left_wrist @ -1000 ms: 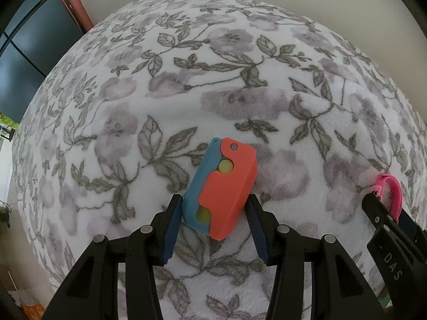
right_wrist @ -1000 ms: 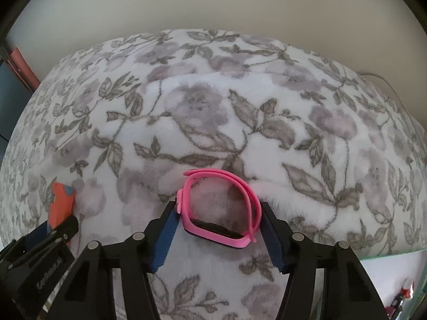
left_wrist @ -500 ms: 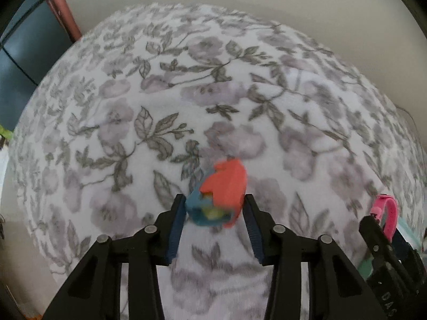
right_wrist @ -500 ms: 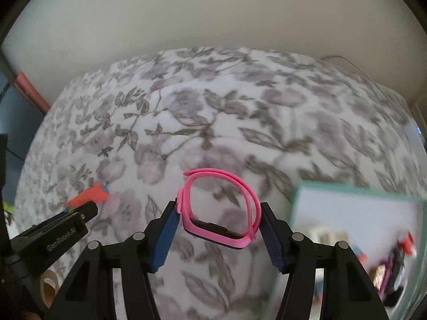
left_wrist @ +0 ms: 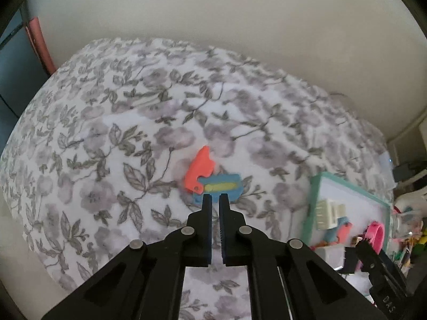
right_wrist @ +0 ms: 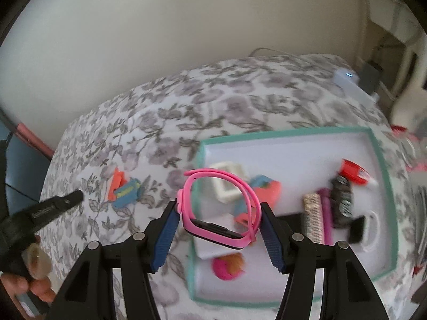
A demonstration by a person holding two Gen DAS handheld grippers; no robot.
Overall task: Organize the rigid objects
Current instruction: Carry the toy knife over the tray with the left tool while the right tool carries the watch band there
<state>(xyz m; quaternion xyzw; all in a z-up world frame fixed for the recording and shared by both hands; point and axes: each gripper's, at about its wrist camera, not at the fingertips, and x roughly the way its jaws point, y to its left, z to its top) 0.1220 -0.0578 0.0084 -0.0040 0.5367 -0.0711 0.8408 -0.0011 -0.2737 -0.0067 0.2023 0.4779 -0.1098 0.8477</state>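
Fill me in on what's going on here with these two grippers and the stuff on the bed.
A person is sorting small items into a teal-rimmed tray on a floral blanket. The right gripper holds a pink watch between its jaws, near the tray's left edge. The left gripper is shut and empty. An orange and blue toy lies on the blanket just beyond it, outside the tray.

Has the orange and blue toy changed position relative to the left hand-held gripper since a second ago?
Yes. The orange and blue toy sat between its open jaws then; now it lies unfolded on the floral blanket beyond the tips of the shut left hand-held gripper.
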